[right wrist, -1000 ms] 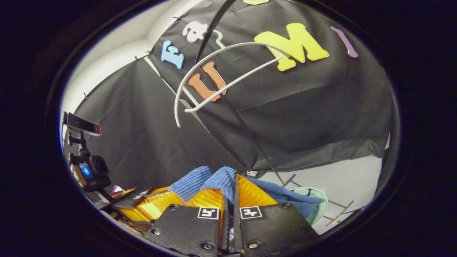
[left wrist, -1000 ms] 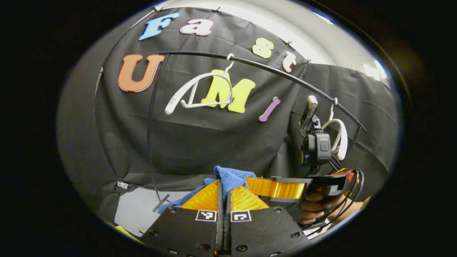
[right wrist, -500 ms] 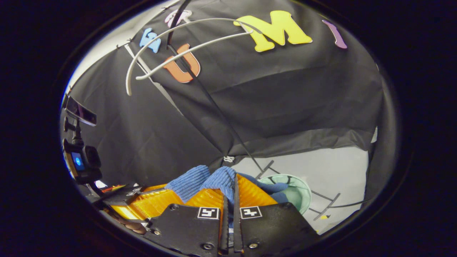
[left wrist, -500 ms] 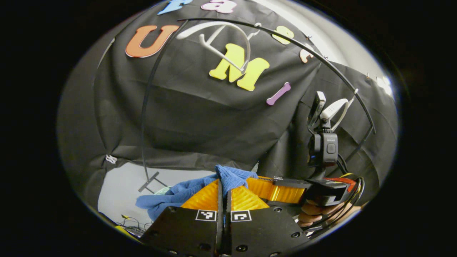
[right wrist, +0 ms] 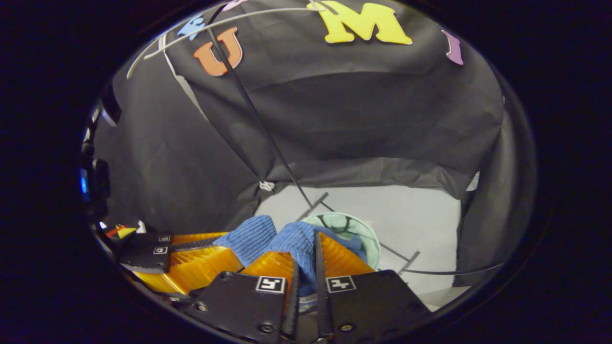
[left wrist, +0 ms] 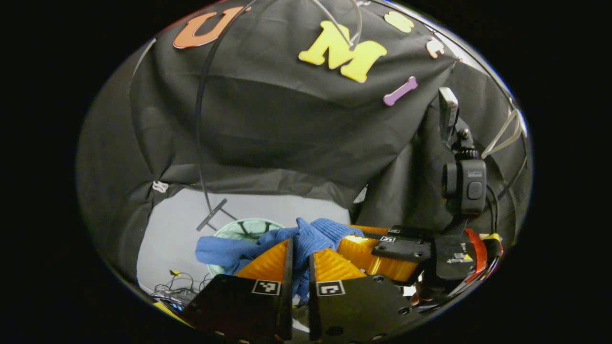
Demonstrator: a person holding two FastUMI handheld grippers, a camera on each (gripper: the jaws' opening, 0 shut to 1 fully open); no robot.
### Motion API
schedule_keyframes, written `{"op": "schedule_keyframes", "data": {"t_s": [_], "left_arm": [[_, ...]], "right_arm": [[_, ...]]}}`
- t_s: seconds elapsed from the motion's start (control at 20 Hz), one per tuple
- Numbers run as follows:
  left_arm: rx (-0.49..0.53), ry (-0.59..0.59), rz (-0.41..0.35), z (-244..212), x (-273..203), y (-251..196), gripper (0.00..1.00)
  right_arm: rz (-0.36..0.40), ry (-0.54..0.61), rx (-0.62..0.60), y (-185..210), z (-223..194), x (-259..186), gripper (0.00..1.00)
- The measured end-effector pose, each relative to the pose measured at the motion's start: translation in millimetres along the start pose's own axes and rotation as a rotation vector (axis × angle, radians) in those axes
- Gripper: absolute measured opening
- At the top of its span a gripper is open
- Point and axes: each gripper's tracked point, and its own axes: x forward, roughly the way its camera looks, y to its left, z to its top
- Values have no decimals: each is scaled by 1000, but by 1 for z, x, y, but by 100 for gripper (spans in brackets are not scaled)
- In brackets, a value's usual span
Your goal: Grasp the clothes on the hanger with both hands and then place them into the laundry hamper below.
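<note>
Blue ribbed-knit cloth, bunched, draping left

The cloth hides part of the hamper. A hanger is cut off at the top edge. The hand beneath the right gripper is mostly hidden.

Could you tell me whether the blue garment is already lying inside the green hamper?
No, the blue garment is pinched in the right gripper above the green hamper.
</note>
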Motion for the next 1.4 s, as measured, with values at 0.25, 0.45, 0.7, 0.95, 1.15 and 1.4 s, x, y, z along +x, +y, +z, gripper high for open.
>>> {"op": "schedule_keyframes", "data": {"t_s": [0.25, 0.45, 0.7, 0.95, 1.15, 1.4], "left_arm": [[-21, 22, 24, 1, -9, 3, 77], [-22, -3, 50, 3, -13, 15, 89], [-55, -55, 69, 9, -31, 8, 89], [-16, -134, 121, 18, -63, -10, 89], [5, -211, 156, 25, -88, -21, 89], [31, -265, 180, 35, -107, -43, 88]], "right_arm": [[-73, 0, -19, -28, -4, -1, 52], [-72, -20, -45, -36, -15, -15, 67], [-67, -71, -117, -43, -34, -44, 65], [-50, -153, -185, -52, -45, -76, 65], [-60, -227, -177, -73, -58, -117, 65], [-136, -293, -109, -130, -73, -163, 67]]}}
